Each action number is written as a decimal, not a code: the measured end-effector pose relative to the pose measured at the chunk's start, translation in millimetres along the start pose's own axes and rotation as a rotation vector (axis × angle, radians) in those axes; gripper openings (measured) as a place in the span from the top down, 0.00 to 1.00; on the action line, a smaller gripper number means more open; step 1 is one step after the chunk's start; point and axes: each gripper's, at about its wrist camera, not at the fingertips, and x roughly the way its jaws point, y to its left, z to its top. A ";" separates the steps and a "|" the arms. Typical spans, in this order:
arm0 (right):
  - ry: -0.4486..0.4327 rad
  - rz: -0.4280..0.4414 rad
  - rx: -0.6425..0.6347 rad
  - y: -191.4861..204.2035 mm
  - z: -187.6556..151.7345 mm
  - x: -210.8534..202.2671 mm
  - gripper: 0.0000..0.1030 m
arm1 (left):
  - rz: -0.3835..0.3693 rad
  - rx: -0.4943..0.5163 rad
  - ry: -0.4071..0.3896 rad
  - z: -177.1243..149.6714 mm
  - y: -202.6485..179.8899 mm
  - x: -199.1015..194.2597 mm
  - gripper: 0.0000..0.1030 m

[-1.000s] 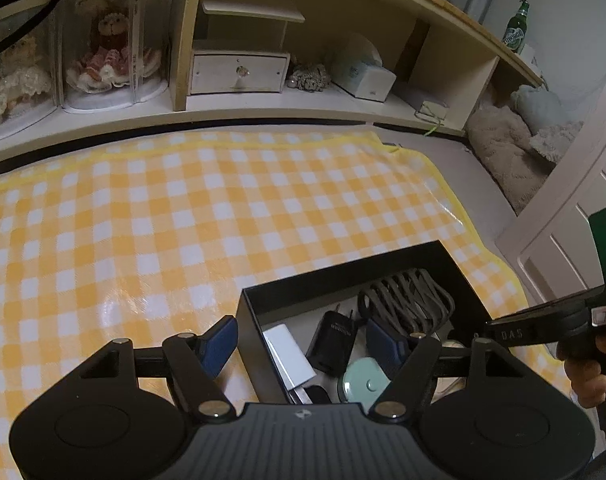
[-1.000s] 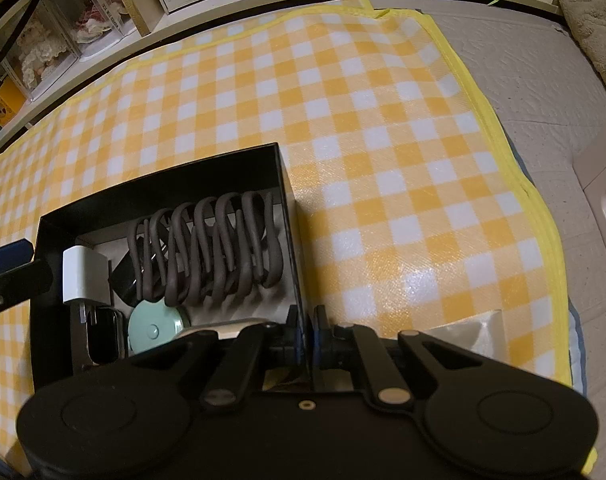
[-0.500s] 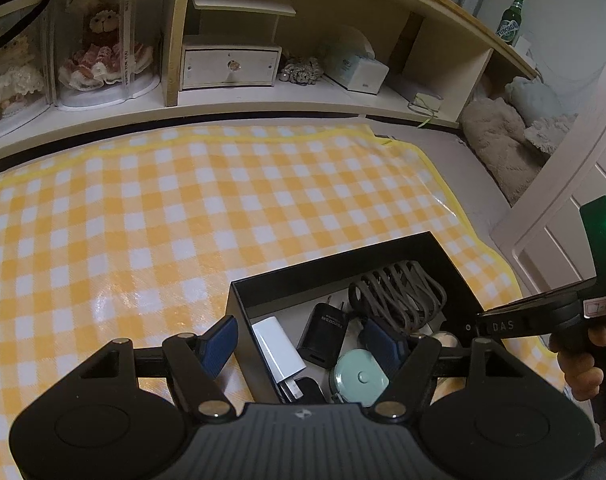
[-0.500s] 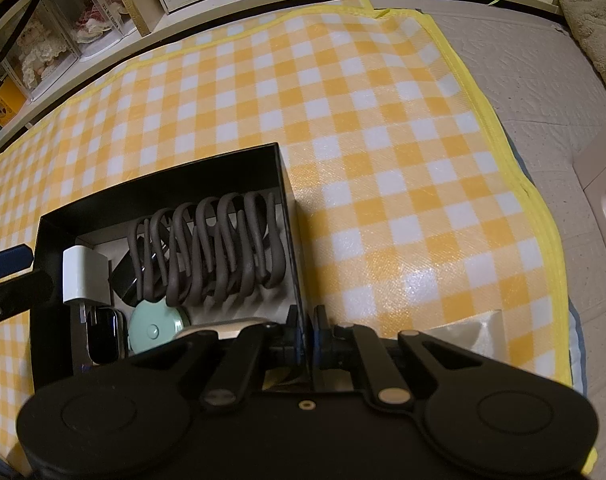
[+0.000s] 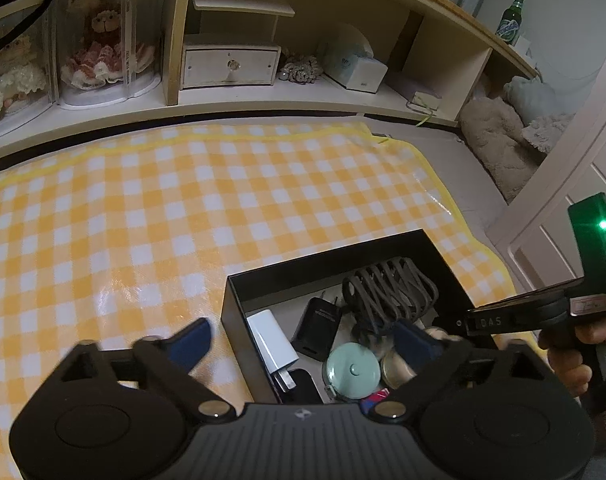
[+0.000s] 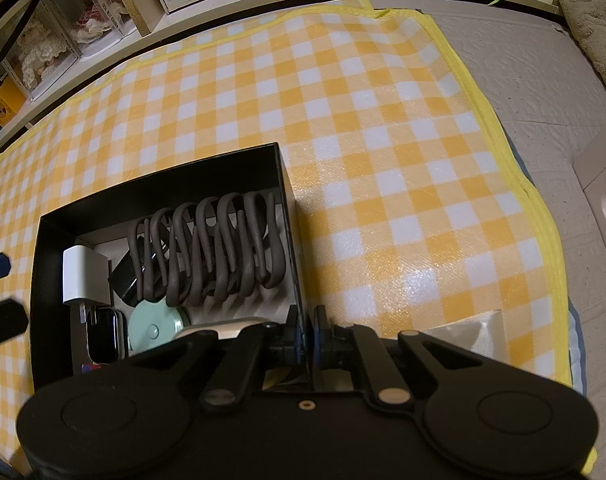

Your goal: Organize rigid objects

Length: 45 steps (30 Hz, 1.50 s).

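Observation:
A black box (image 5: 327, 266) (image 6: 159, 192) sits on the yellow checked mat. It holds a brown wavy rack (image 5: 387, 292) (image 6: 211, 252), a white charger (image 5: 273, 342) (image 6: 85, 276), a black charger (image 5: 317, 328), a mint round tin (image 5: 353, 370) (image 6: 153, 328) and a dark phone-like device (image 6: 101, 336). My right gripper (image 6: 305, 330) is shut on the box's right wall near its front corner. My left gripper (image 5: 303, 338) is open and empty, its jaws spread over the box's left wall.
The yellow checked mat (image 5: 163, 208) (image 6: 383, 140) covers the floor. A low shelf (image 5: 263, 92) with doll cases, a small drawer and a tissue box runs along the back. Plush cushions (image 5: 499, 140) lie at the right. A white door (image 5: 575, 200) stands beside them.
The left gripper has drawn back and left a little, so the box shows further right and more of its contents are seen. The right gripper stays clamped on the box wall.

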 end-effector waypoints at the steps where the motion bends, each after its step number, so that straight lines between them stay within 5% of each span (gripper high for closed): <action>1: 0.000 0.000 0.000 0.0 0.0 0.0 0.94 | -0.002 0.001 0.002 -0.5 -0.6 -1.0 0.00; 10: -0.048 -0.006 0.009 -0.8 5.1 -12.7 0.88 | 0.004 -0.016 0.022 -6.0 -1.1 -2.8 0.00; 21: -0.219 -0.016 -0.057 18.8 -14.3 -82.0 0.41 | 0.002 -0.049 0.004 -6.5 2.1 -19.4 0.00; 32: -0.329 -0.078 -0.090 44.9 -52.4 -125.0 0.06 | 0.035 -0.053 -0.022 -17.0 -4.8 -56.6 0.00; 45: -0.383 -0.106 -0.102 59.7 -93.0 -149.4 0.00 | 0.098 -0.017 -0.061 -46.7 -12.4 -94.7 0.00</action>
